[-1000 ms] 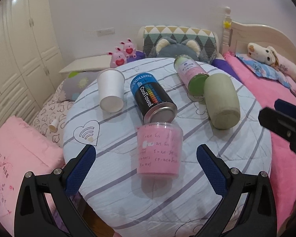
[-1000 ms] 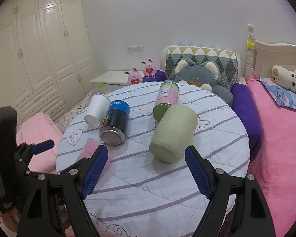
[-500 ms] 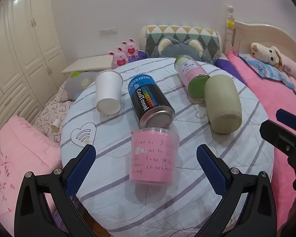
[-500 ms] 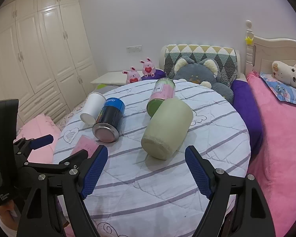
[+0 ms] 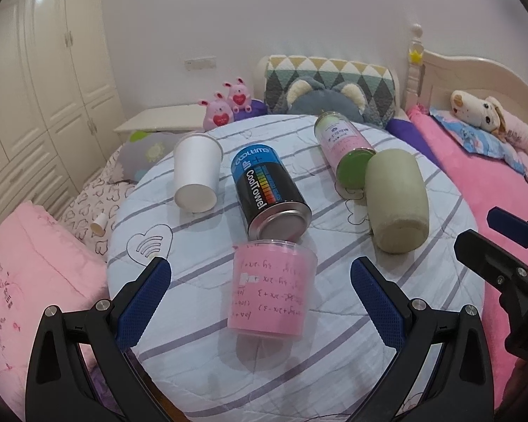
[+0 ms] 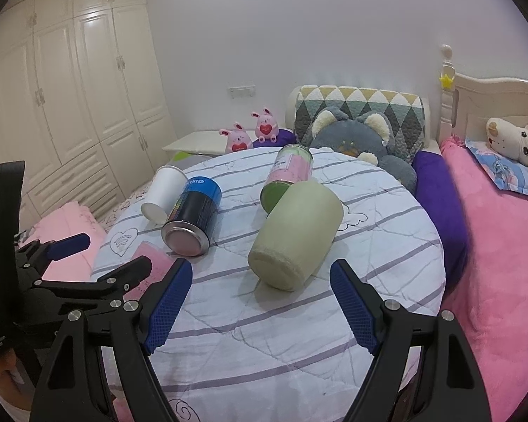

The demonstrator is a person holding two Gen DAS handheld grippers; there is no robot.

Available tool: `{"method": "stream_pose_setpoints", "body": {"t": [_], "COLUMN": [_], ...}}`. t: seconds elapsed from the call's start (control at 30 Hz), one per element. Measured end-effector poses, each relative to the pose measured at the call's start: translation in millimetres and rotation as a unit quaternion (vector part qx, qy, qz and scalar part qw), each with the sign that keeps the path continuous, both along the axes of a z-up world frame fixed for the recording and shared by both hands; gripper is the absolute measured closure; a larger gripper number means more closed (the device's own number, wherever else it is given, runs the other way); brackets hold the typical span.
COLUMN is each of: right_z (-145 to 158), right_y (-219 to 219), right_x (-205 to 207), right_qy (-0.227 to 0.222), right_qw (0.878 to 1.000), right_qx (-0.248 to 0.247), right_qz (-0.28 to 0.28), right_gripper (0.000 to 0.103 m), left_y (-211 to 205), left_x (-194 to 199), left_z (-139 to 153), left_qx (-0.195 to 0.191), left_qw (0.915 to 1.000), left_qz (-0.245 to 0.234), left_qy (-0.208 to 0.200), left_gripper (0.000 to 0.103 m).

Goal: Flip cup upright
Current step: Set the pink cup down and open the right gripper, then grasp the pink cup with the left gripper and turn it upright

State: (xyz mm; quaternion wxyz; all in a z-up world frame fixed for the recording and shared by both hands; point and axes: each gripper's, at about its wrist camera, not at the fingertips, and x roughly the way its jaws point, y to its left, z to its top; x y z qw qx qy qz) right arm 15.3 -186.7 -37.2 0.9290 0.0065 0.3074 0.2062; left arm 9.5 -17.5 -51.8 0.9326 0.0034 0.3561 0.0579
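On the surface (image 5: 334, 369), the handwritten cup (image 5: 269, 290) lies nearest; behind it the can (image 5: 267, 193), paper cup (image 5: 195, 172) far left, felt cup (image 5: 396, 200) right, jar (image 5: 343, 149) behind

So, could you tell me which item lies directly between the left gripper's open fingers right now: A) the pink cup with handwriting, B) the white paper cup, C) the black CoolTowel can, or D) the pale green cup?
A: in the left wrist view the pink cup lies on its side centred between the open fingers of the left gripper, neither finger touching it.
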Motion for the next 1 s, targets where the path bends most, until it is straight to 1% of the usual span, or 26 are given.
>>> {"method": "stream_pose_setpoints", "body": {"t": [0.53,0.67,0.8,0.93,1.0], "right_z": [-4.1,-5.4,-7.6,-10.6,-12.1], "right_y": [4.4,4.9,5.6,6.1,6.2], "right_x": [2.7,3.9,6.6,10.5,12.6], "right_qy": [0.006,0.008,0.012,0.016,0.017], "right_qw": [1.000,1.000,1.000,1.000,1.000], "right_qx": [-0.009,-0.012,-0.014,-0.014,-0.014], "right_qz": [0.009,0.011,0.011,0.013,0.014], "right_gripper": [0.021,0.021,0.021,0.021,0.021], "left_y": [-1.5,-1.0,2.5,0.5,0.0], "left_x": [1.7,8.1,15.1,27.2,32.8], "left_z": [-7.2,-16.0,-26.8,-39.1,-44.8], "left_qx": [0.008,0.016,0.011,0.025,0.024], "left_qw": [0.9998,0.9991,0.9980,0.9950,0.9935], "left_qz": [-0.003,-0.007,-0.005,0.003,0.005], "left_qy": [0.015,0.039,0.062,0.097,0.112], "left_gripper": [0.000,0.000,0.000,0.000,0.000]}}
